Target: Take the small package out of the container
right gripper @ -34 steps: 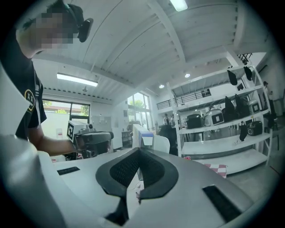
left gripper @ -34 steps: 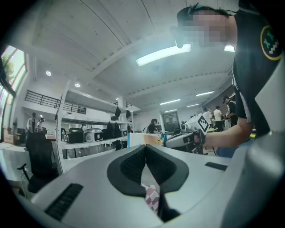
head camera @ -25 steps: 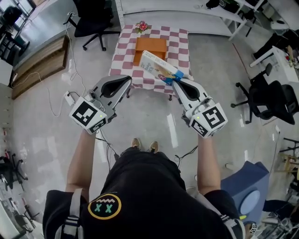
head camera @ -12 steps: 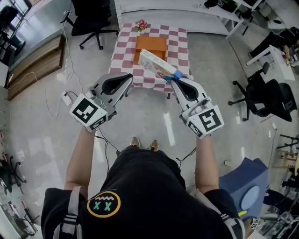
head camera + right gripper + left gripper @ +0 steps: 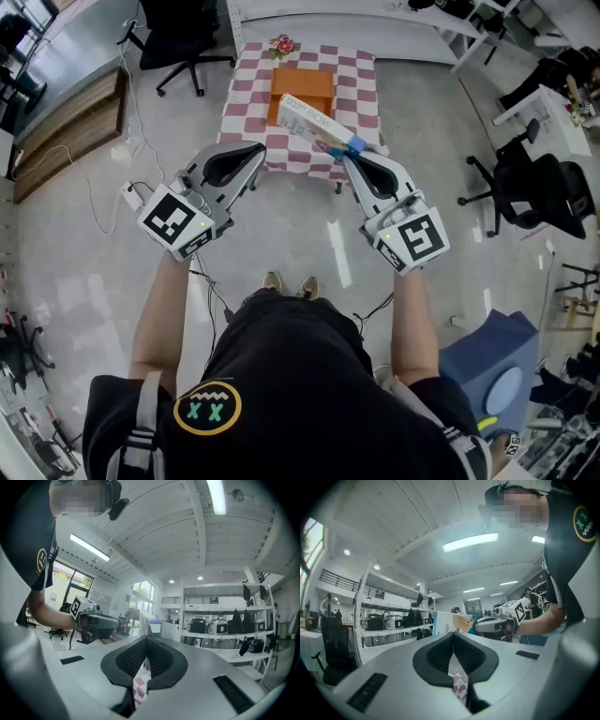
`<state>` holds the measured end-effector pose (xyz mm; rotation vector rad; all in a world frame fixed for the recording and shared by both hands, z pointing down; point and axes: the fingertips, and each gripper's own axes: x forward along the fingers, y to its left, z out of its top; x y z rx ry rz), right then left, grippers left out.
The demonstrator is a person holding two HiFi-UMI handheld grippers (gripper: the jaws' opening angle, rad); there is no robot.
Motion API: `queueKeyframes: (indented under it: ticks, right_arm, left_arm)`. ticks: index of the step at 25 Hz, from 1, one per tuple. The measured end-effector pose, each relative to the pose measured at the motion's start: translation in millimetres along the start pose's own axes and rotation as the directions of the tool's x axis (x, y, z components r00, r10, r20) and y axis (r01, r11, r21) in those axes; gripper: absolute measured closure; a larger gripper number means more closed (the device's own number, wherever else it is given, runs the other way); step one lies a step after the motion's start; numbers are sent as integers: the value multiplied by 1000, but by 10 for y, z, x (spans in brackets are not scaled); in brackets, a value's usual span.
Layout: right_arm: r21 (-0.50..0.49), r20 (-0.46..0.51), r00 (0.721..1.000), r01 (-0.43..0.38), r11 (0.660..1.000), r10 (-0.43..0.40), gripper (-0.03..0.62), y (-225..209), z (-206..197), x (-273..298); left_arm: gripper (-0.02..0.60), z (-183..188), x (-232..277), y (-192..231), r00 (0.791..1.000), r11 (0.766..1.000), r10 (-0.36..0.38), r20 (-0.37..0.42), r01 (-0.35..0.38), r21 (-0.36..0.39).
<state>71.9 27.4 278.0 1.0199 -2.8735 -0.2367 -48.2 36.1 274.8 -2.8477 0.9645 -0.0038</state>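
The small package (image 5: 314,123), a long white box with blue print, hangs tilted above the near edge of the table, over the orange container (image 5: 302,84). My right gripper (image 5: 350,152) is shut on its near right end. In the right gripper view the package (image 5: 153,626) shows end-on just past the closed right gripper (image 5: 146,641). My left gripper (image 5: 253,156) is shut and holds nothing, level with the right one and left of the package. From the left gripper (image 5: 453,637) I see the package (image 5: 451,622) and the right gripper (image 5: 497,623) across from me.
A low table with a pink-and-white checkered cloth (image 5: 246,98) stands ahead, with a small flower pot (image 5: 281,46) at its far edge. Office chairs (image 5: 178,37) stand at the back left and the right (image 5: 530,192). A cable (image 5: 103,202) lies on the floor at left.
The right gripper and the package have shifted slightly up and left in the view. The left gripper has barely moved.
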Motion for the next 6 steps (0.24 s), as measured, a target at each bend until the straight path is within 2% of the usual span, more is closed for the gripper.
queueKeyframes:
  ticks: [6]
  right_arm:
    - [-4, -2, 1000, 1, 1000, -1, 572, 8, 34, 18]
  left_arm:
    - [563, 23, -16, 29, 1000, 1000, 2, 4, -2, 1]
